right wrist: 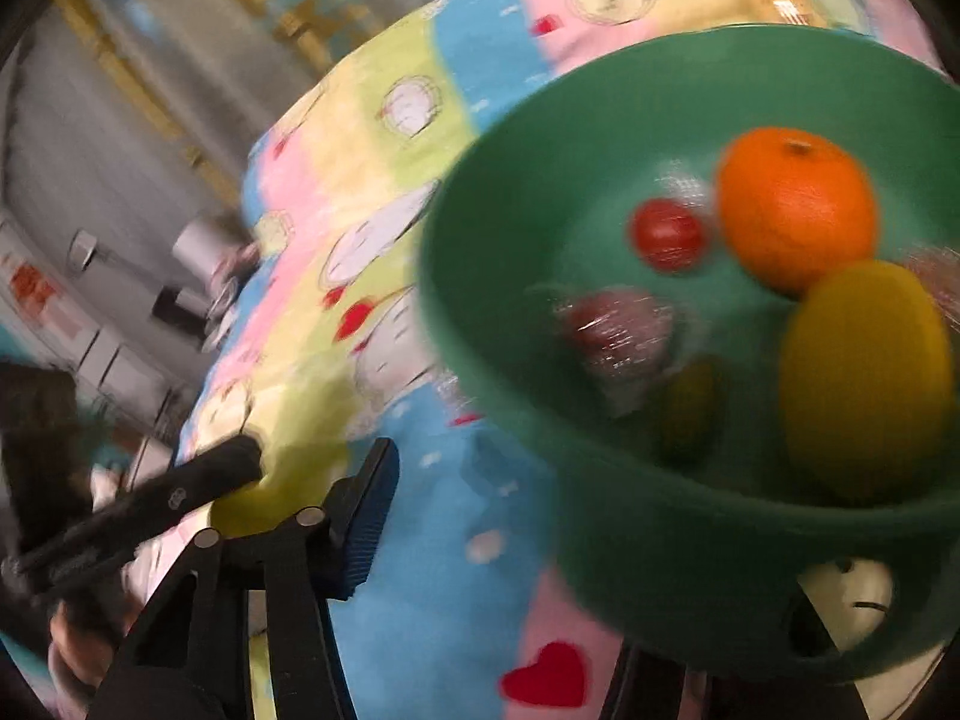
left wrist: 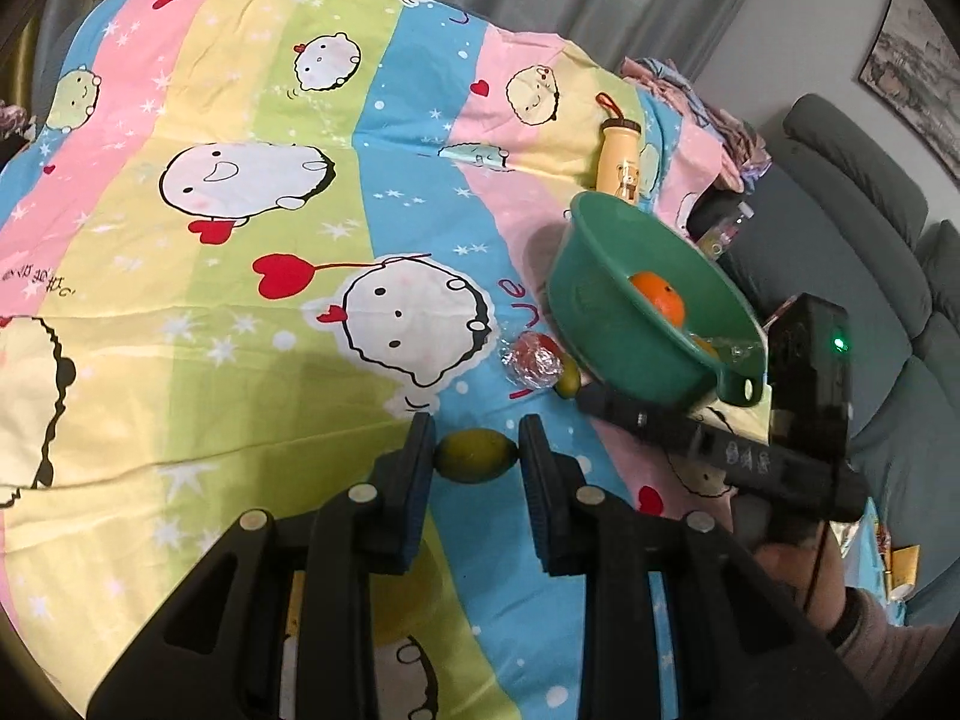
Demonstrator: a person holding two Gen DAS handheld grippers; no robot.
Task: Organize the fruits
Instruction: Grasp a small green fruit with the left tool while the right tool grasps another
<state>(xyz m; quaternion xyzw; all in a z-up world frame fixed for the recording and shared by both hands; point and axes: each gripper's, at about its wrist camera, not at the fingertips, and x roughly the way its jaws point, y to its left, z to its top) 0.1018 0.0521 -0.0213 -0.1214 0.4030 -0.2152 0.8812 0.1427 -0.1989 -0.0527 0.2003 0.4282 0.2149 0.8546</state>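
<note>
My left gripper (left wrist: pixel 477 457) is shut on a green-yellow lemon (left wrist: pixel 476 456) and holds it over the cartoon bedsheet. A green bowl (left wrist: pixel 606 324) is tilted at the right; it holds an orange (left wrist: pixel 659 295). My right gripper is beside the bowl's handle (left wrist: pixel 744 387). In the blurred right wrist view the bowl (right wrist: pixel 516 300) holds the orange (right wrist: pixel 795 213), a yellow lemon (right wrist: pixel 864 378), a red fruit (right wrist: pixel 666 235), a wrapped red fruit (right wrist: pixel 612 330) and a small green fruit (right wrist: pixel 687 411). The right gripper's left finger (right wrist: pixel 366 516) shows; the bowl hides the other finger.
A wrapped red fruit (left wrist: pixel 533 360) and a small green fruit (left wrist: pixel 567 381) lie on the sheet beside the bowl. A yellow bottle (left wrist: pixel 621 156) lies behind the bowl. A grey sofa (left wrist: pixel 870 228) stands at the right.
</note>
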